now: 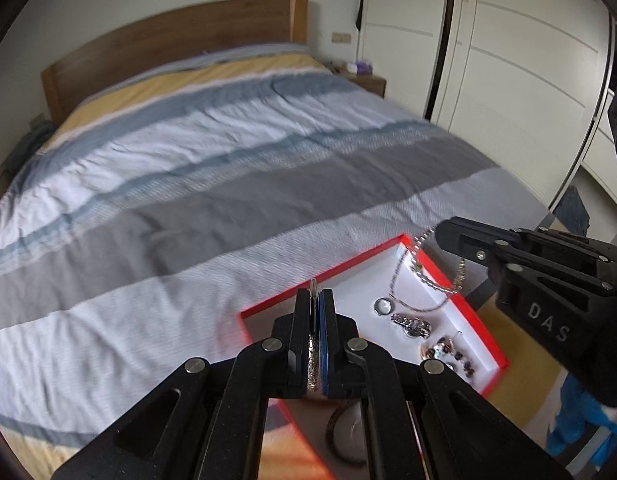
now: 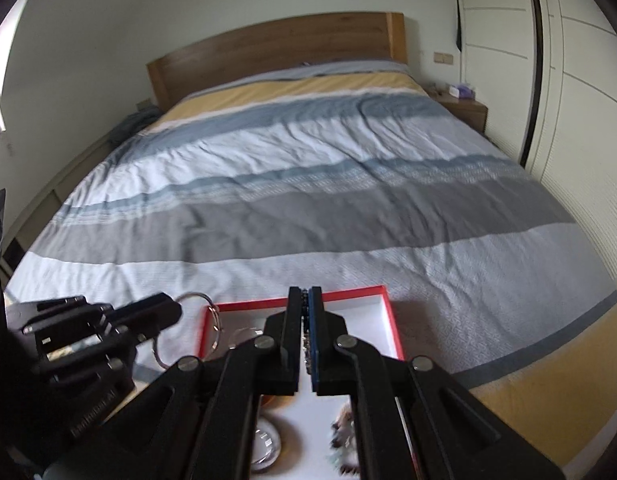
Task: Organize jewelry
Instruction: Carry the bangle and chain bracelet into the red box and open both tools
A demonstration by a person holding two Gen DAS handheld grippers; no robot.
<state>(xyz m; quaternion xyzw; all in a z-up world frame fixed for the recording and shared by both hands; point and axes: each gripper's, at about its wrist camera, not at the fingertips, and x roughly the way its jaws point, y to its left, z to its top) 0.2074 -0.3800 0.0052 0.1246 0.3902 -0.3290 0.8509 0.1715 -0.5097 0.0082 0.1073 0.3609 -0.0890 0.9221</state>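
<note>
Bangle (image 1: 314, 344) clamped in left gripper (image 1: 315, 300); chain (image 2: 306, 344) pinched in right gripper (image 2: 305, 300).

Big bed (image 2: 308, 200) filling most of the view, striped cover in yellow, blue, white and grey bands, a bit wrinkled. Curved wooden headboard (image 2: 276, 52) up against a plain white wall (image 2: 188, 0). Small wooden nightstand (image 2: 462, 110) on the right side with a purple-and-white box (image 2: 461, 90) sitting on top. White wardrobe doors (image 1: 520, 60) along the right, dark gap between two of them. Light switch plate (image 2: 444, 58) just beside the headboard.
</note>
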